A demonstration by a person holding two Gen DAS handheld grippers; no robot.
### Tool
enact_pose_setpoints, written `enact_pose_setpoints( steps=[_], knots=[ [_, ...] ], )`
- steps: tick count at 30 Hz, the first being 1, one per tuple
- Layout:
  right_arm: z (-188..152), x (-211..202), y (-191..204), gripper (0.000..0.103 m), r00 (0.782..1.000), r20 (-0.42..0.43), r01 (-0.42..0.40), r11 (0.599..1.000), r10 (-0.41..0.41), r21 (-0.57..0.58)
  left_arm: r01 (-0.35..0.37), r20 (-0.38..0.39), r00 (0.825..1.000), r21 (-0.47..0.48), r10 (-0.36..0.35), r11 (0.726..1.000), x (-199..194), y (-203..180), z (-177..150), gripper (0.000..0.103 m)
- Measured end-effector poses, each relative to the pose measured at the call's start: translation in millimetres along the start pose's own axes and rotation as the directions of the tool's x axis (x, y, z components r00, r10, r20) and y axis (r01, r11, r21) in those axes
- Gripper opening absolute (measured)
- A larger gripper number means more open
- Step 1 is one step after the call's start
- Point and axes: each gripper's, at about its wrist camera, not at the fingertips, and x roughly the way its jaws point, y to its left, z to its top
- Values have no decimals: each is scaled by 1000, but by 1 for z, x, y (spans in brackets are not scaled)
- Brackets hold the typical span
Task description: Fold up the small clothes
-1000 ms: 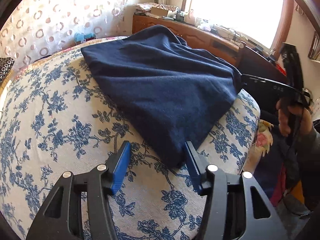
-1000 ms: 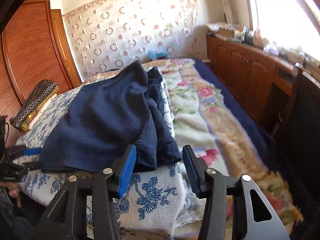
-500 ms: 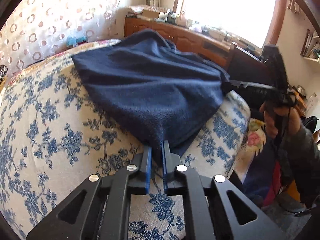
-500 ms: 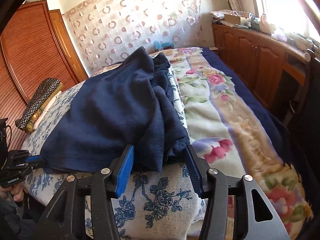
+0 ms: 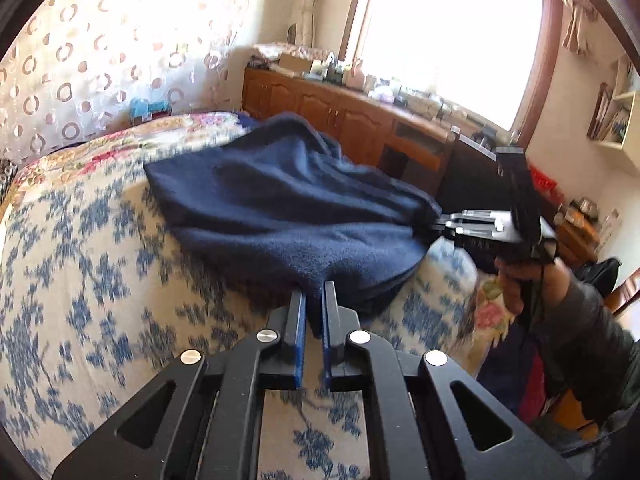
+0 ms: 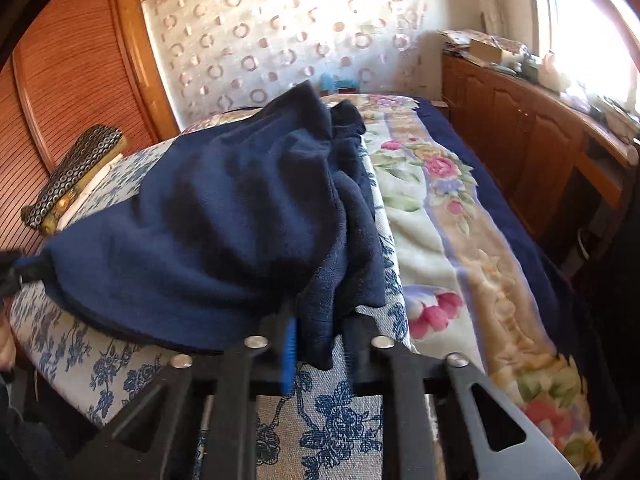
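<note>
A navy blue garment lies crumpled on the bed's blue-flowered white cover. My left gripper is shut on its near corner, which is lifted slightly off the cover. In the right wrist view the garment bunches into folds, and my right gripper has its jaws closing on the other near corner, with cloth pinched between the pads. The left wrist view shows the right gripper holding that corner at the bed's edge. The left gripper appears at the far left, clamped on the cloth.
A pink-flowered blanket covers the bed's right half. Wooden cabinets with clutter on top run under the window. A wooden wardrobe stands at left, with a patterned folded item near it. A person's hand holds the right gripper.
Both grippers went from open to closed on the garment's near corners, the left first, the right just now. The left has risen, lifting its corner and bunching the cloth.
</note>
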Motion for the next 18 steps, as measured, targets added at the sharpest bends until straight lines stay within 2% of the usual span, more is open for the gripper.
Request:
enact_pose_setpoints(
  steps=[3, 9, 14, 18],
  knots=[
    [17, -16, -7, 13, 997, 58, -56, 998, 55, 28, 12, 39, 999, -8, -11, 1000, -5, 6, 19, 7],
    [71, -26, -6, 13, 982, 147, -117, 993, 114, 7, -30, 97, 995, -48, 34, 998, 1, 40, 70, 7],
    [118, -1, -2, 13, 980, 147, -127, 991, 131, -35, -81, 94, 992, -80, 89, 993, 23, 78, 103, 7],
    [145, 38, -2, 13, 983, 122, -132, 991, 135, -30, -108, 68, 991, -114, 116, 988, 48, 108, 116, 7]
  ],
)
